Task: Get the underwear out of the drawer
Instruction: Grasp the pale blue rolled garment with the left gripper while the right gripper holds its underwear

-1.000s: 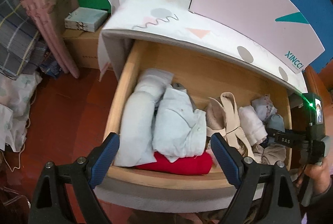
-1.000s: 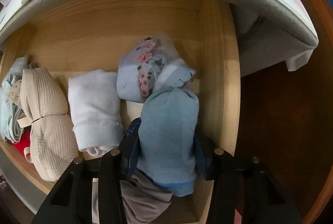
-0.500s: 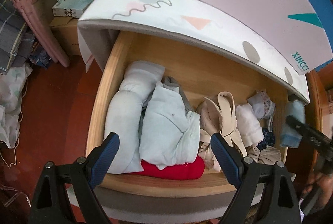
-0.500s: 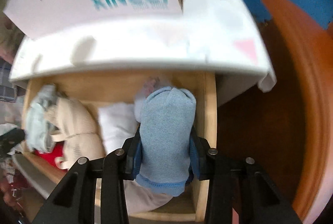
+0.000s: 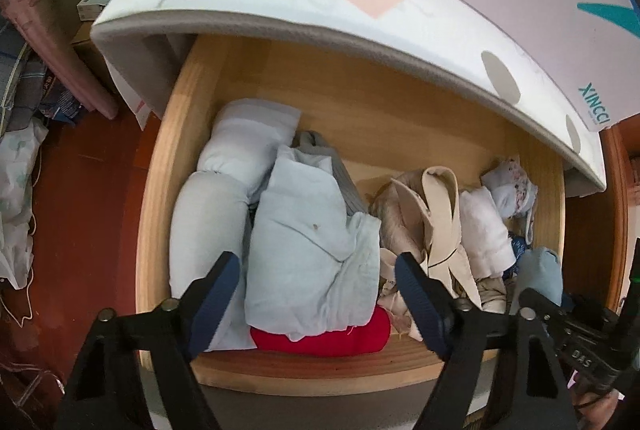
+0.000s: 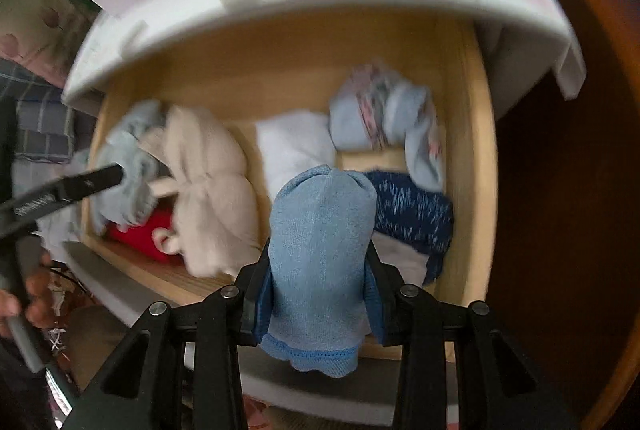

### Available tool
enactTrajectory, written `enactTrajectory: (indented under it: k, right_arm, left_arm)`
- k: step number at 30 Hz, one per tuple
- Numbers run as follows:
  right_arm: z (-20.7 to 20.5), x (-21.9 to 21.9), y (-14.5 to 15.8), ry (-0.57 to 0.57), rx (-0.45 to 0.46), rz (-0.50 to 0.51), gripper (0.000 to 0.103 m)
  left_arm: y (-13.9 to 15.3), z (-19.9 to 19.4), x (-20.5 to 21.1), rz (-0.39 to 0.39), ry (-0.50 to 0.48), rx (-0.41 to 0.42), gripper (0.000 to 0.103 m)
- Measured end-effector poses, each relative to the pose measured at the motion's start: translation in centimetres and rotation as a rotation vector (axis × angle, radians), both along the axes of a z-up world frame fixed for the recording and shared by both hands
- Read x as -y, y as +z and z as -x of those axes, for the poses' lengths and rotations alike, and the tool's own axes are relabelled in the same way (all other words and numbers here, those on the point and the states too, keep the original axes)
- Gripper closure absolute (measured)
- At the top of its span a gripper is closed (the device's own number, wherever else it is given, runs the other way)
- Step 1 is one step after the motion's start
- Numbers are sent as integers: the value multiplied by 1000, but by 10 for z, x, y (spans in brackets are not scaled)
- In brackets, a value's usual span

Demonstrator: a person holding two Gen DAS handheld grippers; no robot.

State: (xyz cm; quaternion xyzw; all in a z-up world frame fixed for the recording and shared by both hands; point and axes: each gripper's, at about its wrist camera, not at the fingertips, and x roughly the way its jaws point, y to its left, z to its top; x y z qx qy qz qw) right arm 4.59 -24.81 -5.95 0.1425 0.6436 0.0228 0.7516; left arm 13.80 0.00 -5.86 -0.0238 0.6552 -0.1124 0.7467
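- The right tongs (image 6: 318, 294) were clamped on a folded light-blue pair of underwear (image 6: 320, 250), one pad pressed to each side of the fold, its hemmed edge hanging out below the pads.
- That pair was raised above the clothes at the right front corner of the drawer (image 6: 482, 158), though the view still looked down into the drawer, so it was not judged clear of the front edge yet.
- The left tongs (image 5: 318, 296) stood fairly wide and held nothing; their jaws had just been narrowing, with a pale-blue folded garment (image 5: 308, 250) lying between and beneath the pads, not visibly pinched.
- Under that garment lay a red piece (image 5: 324, 334) against the drawer's front edge, and a long white roll (image 5: 204, 226) ran along the left side.
- A beige strapped item (image 5: 428, 222) filled the middle; a white fold (image 5: 484, 226) and a floral pale bundle (image 5: 510, 190) sat toward the right back corner, and a dark-blue speckled piece (image 6: 412, 210) lay just beside the lifted pair.
- The step in hand looked like the lift-out of the blue pair.
- The next move probably called for carrying it over the front edge with the grip kept firm, since the loose hem could snag, and for keeping the left tongs out of its path.
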Motion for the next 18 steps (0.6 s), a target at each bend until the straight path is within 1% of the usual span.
enactTrajectory:
  k: [2, 6, 10, 11, 13, 14, 18]
  right_arm:
    - [0, 0, -2, 7, 1, 28, 68]
    - [-5, 0, -8, 5, -5, 31, 66]
    - [-6, -5, -17, -5, -3, 16, 64]
    - [-8, 4, -13, -4, -8, 9, 63]
    - [-9, 8, -16, -1, -21, -1, 62]
    - [-10, 7, -17, 0, -21, -3, 62]
    - [-10, 6, -19, 9, -28, 3, 60]
  left_arm:
    - [-5, -1, 2, 0, 4, -14, 24]
    - [-18, 0, 6, -21, 15, -44, 24]
    - [-27, 1, 15, -65, -4, -46, 24]
    - [-29, 1, 19, -70, -7, -47, 24]
    - [-30, 1, 19, -77, 0, -43, 37]
    - [-30, 1, 19, -71, 4, -48, 41]
    - [-25, 1, 16, -54, 9, -43, 54]
